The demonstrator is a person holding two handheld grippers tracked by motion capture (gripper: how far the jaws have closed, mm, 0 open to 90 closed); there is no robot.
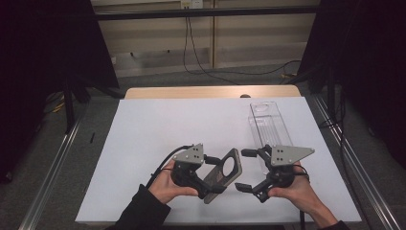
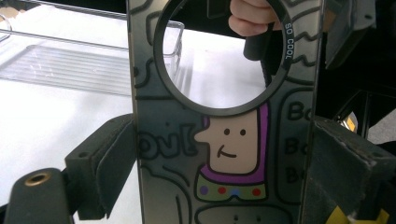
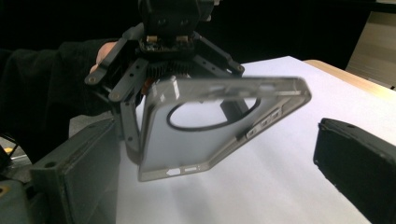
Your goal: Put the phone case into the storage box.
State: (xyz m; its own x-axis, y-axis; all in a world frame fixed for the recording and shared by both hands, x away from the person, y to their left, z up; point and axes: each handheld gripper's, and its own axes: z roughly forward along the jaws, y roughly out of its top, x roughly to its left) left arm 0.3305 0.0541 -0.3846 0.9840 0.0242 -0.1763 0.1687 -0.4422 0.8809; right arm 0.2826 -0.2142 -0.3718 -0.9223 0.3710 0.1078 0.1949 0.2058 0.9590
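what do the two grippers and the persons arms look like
Both are black, with linked bars and blocky jaws. The left gripper and right gripper each carry a grey three-cornered plate dotted with screws and trail a black cable. A dark sleeve covers the left forearm.

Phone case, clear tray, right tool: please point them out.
phone case (image 2: 233, 140), left gripper view, its printed back.
clear tray (image 1: 268, 125), high view, its ribbed floor.
right tool (image 1: 245, 170), high view, between its fingertips.

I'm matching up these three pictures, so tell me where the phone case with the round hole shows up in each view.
High view: the phone case is low centre, held by the left tool, tilted off the white sheet.
Left gripper view: it stands upright in the middle, cartoon side showing.
Right gripper view: it is centre, inner side showing.
Shared landmark: its round hole.
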